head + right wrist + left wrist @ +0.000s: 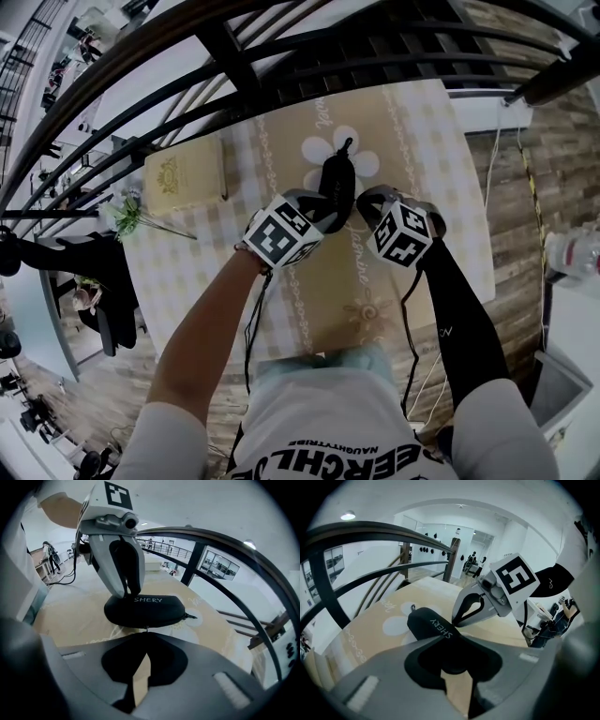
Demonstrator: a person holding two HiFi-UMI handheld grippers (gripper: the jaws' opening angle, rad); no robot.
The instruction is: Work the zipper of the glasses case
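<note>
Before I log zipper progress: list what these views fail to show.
Right gripper view: right gripper shut at the glasses case edge; whether it pinches anything is too small to tell.
Head view: marker cubes cover both grips.
Left gripper view: left gripper clamps the case, hiding its near end.

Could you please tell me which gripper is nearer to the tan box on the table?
Left. The left gripper, clamped on the glasses case, sits right of the tan box; the right gripper lies farther right, beyond the case.
</note>
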